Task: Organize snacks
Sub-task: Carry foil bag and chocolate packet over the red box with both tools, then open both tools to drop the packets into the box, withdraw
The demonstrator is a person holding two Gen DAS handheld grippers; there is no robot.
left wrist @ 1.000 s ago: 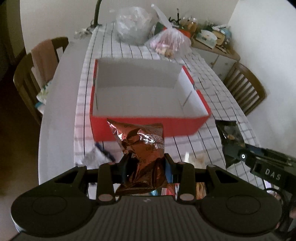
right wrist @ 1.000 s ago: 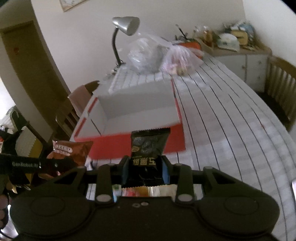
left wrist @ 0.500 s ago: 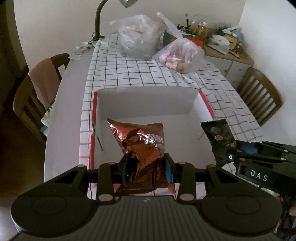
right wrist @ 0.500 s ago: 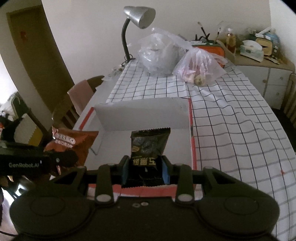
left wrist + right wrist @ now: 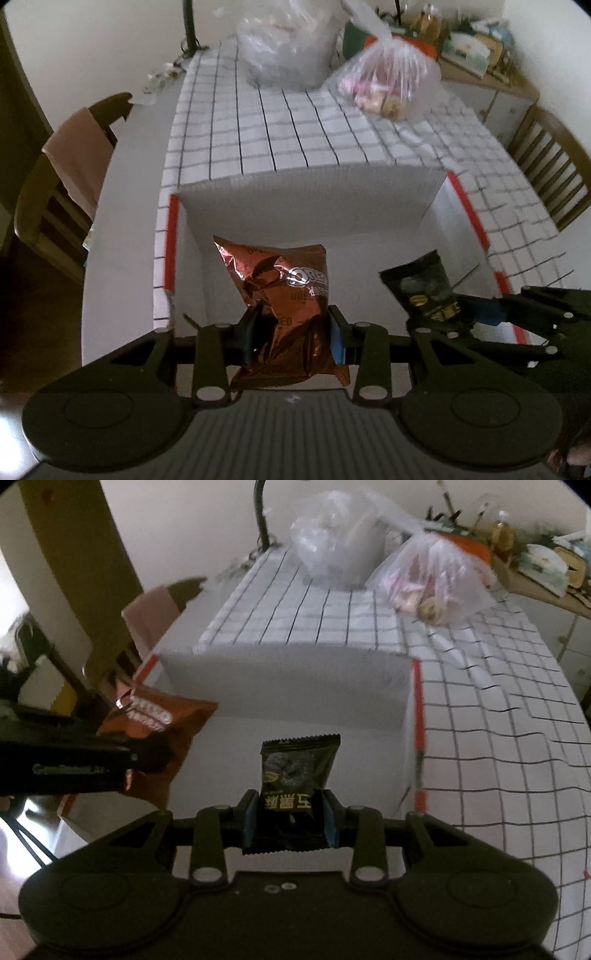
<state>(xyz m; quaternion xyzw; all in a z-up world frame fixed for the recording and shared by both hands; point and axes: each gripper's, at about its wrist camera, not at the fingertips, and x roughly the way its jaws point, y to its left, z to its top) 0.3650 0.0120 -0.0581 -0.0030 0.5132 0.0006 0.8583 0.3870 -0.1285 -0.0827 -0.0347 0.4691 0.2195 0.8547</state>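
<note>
Tools now over box (image 5: 314,192), no longer short of it: left tool (image 5: 291,332) clamped on cookie bag (image 5: 284,291), right tool (image 5: 290,819) on black packet (image 5: 295,764); drop looks next.

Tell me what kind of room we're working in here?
Most likely a home dining room: a table under a checked tablecloth with wooden chairs around it, tied plastic bags of food at the far end, and a cluttered sideboard against the wall.

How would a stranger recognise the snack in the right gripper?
Find the red box with white inside on the checked tablecloth. Over it two grippers hold packets. The right gripper grips the small black packet with gold print; its neighbour is a copper-brown packet.
</note>
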